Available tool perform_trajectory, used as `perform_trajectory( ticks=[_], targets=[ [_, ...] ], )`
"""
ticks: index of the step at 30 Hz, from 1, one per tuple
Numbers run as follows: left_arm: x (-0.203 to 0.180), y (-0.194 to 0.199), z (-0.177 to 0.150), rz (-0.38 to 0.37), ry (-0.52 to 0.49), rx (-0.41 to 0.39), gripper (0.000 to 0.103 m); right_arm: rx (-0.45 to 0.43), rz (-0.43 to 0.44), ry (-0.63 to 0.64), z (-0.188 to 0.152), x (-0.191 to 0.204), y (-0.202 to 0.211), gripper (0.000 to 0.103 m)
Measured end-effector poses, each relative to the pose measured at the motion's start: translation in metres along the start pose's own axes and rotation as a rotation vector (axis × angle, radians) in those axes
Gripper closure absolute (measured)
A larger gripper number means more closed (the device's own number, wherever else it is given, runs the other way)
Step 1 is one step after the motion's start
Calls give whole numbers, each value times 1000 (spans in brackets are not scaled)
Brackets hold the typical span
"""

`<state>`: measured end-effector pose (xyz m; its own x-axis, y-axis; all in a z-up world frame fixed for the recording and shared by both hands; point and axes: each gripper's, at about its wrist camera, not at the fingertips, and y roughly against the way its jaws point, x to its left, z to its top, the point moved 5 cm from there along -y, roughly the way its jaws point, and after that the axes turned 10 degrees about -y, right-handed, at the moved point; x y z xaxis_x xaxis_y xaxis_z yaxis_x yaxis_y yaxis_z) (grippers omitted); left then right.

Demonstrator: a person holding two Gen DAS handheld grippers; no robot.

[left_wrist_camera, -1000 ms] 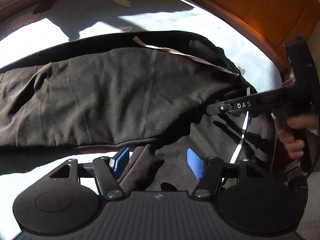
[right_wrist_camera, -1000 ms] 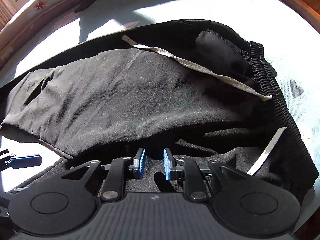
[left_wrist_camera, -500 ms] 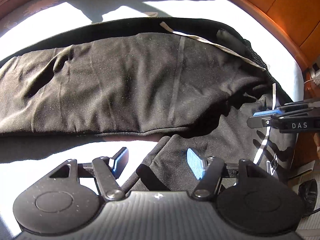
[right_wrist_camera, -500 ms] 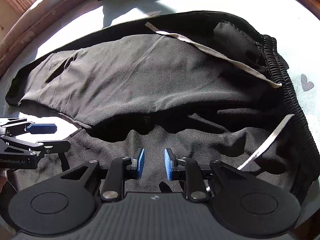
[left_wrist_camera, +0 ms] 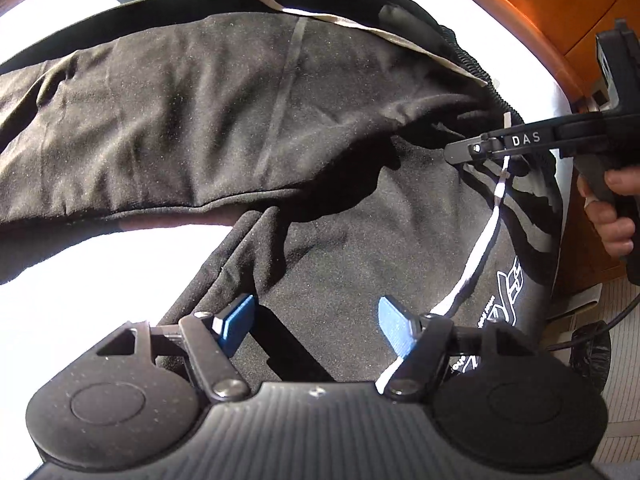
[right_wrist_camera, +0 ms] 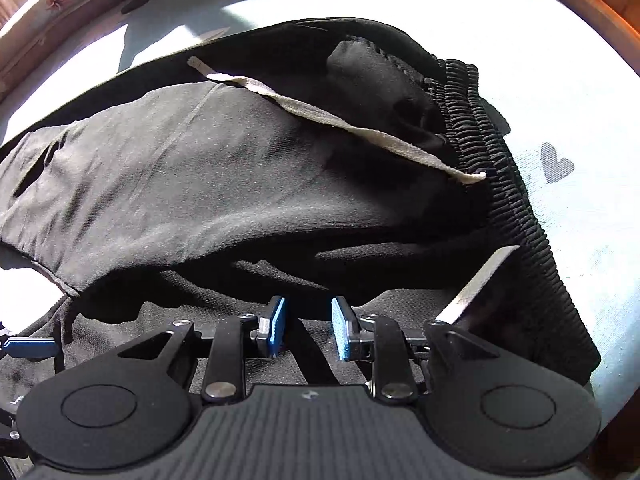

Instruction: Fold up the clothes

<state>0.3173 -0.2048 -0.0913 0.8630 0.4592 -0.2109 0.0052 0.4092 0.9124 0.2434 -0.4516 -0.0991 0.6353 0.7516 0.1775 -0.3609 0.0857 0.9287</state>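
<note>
Black sweatpants lie across the bed, one leg folded over the other. Their ribbed waistband is at the right, with a pale drawstring lying over the top leg. My left gripper hovers over the near leg. Its jaws are opening, and cloth lies under the blue pads but not pinched. My right gripper is over the cloth near the waistband. Its jaws are opening too, with a narrow bare gap. In the left wrist view the right gripper reaches in from the right, held by a hand.
The bed sheet is light blue with heart prints and lies in strong sunlight. A wooden bed frame runs along the far right edge. Pale floor shows beyond the bed's corner. The second drawstring end lies by the right gripper.
The right gripper's jaws have widened and it has shifted sideways along the pants. The left gripper has dropped closer to the near leg, its jaws a little wider.
</note>
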Motion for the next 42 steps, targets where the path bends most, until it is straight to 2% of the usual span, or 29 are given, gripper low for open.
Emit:
perform_trajectory(
  ticks=[2, 3, 5, 8, 10, 13, 17, 20, 21, 22, 25, 32, 34, 38, 40, 42],
  targets=[
    [0, 2, 1, 17, -26, 14, 34, -22, -57, -37, 9, -17, 2, 74],
    [0, 4, 0, 28, -40, 19, 34, -27, -45, -50, 10, -19, 7, 74],
    [-3, 10, -1, 50, -63, 23, 34, -34, -16, -75, 11, -22, 18, 74],
    [-9, 22, -4, 83, -98, 23, 34, -7, 65, -31, 0, -5, 34, 73],
    [-15, 29, -7, 106, -119, 26, 34, 35, 110, 16, -15, 11, 40, 69],
    [-22, 36, -18, 122, -135, 47, 34, 106, 172, 72, -45, 38, 46, 69],
    [-20, 41, -47, 121, -98, 81, 33, 206, 205, 144, -93, 72, 37, 69],
    [-11, 40, -73, 129, -68, 102, 33, 246, 161, 155, -117, 85, 18, 68],
    [-8, 40, -80, 137, -63, 105, 33, 220, 155, 164, -120, 89, 19, 66],
    [-4, 40, -89, 144, -58, 109, 33, 191, 150, 173, -124, 93, 21, 58],
    [7, 46, -112, 182, -46, 101, 33, 179, 106, 200, -127, 105, 28, 57],
    [35, 73, -161, 239, 45, 67, 33, 208, 185, 319, -153, 170, 46, 57],
    [43, 77, -179, 260, 59, 58, 33, 243, 220, 369, -170, 198, 41, 57],
    [57, 93, -210, 291, 99, 40, 31, 310, 233, 449, -205, 240, 26, 57],
    [63, 105, -215, 320, 126, 43, 31, 284, 210, 477, -213, 253, 29, 53],
    [69, 116, -226, 334, 145, 34, 31, 289, 243, 497, -218, 266, 37, 54]
  ],
)
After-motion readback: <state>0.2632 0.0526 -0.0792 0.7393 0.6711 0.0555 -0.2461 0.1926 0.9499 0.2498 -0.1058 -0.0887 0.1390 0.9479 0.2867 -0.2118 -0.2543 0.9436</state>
